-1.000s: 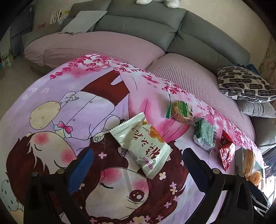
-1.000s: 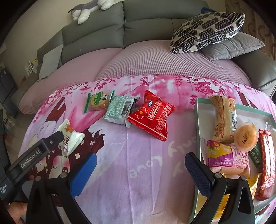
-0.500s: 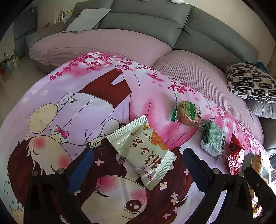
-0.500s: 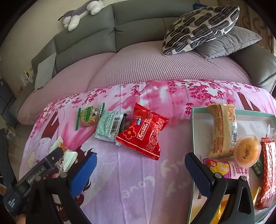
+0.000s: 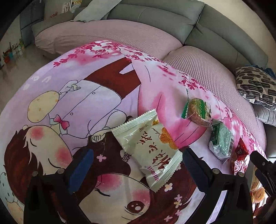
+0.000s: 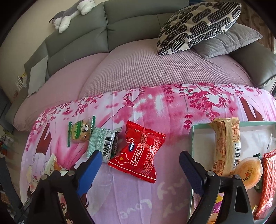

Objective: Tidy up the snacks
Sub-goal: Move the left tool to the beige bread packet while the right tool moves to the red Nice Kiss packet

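My left gripper [image 5: 136, 165] is open, its jaws on either side of the near end of a pale green snack packet [image 5: 148, 146] lying on the pink cartoon blanket [image 5: 82, 96]. My right gripper [image 6: 138, 168] is open just in front of a red snack packet [image 6: 139, 151]. Left of the red packet lie a green-and-silver packet [image 6: 101, 143] and a green cookie packet [image 6: 81, 132]. A white tray with a mint rim [image 6: 192, 137] at the right holds several snacks, among them a tan wrapped cake [image 6: 226, 143] and an orange jelly cup [image 6: 250, 170].
A grey sofa [image 6: 138, 27] with a mauve cover runs behind the blanket. A black-and-white patterned cushion [image 6: 196, 24] and a grey cushion [image 6: 229, 39] lie at the right. A plush toy [image 6: 69, 15] sits on the sofa back.
Both grippers have moved forward and lower. The pale green packet now sits between the left jaws, and the red packet is closer to the right gripper.
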{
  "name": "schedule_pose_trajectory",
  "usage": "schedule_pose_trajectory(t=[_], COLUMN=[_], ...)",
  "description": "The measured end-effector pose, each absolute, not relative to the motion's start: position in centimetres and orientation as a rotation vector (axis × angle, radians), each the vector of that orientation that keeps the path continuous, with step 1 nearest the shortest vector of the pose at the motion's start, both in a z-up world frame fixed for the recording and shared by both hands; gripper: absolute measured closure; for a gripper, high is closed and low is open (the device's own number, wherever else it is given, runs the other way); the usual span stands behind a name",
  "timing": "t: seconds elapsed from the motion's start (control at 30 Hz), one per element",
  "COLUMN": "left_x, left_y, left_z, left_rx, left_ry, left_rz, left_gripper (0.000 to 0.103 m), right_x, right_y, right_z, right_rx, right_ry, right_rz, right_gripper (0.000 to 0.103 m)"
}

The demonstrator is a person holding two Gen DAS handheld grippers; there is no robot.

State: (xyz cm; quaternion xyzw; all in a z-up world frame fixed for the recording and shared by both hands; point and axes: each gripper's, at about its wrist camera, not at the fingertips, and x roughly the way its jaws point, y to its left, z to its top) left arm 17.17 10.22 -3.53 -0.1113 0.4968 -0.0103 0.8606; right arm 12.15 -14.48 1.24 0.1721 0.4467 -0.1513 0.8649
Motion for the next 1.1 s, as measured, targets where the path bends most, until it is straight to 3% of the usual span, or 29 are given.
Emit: schedule_pose_trajectory(t=[0.17, 0.6, 0.77, 0.9, 1.1], left_x=[17.5, 18.2, 18.3, 18.1, 17.7], left_y=[10.0, 9.5, 9.3, 9.6, 9.9], left_z=[-3.7, -4.2, -4.4, -4.1, -4.0], left_rx=[-0.252, -0.292, -0.264, -0.269, -0.280], left_ry=[1.046, 1.050, 1.054, 1.043, 1.043], left_rz=[-0.039, -0.042, -0.006, -0.008, -0.017], left_gripper=[0.001, 0.002, 0.012, 0.027, 0.034], right_x=[12.9, 14.4, 14.1, 13.5, 11.7], right_y=[-14.9, -16.2, -16.0, -15.8, -15.4], right_z=[0.7, -2.4, -2.8, -2.9, -2.9], right_rx=[0.363, 0.417, 0.407, 0.402, 0.400], right_ry=[0.948, 1.029, 1.034, 1.035, 1.036], right_rz=[-0.323, -0.312, -0.310, -0.310, -0.313], right_gripper=[0.012, 0.040, 0.043, 0.044, 0.045])
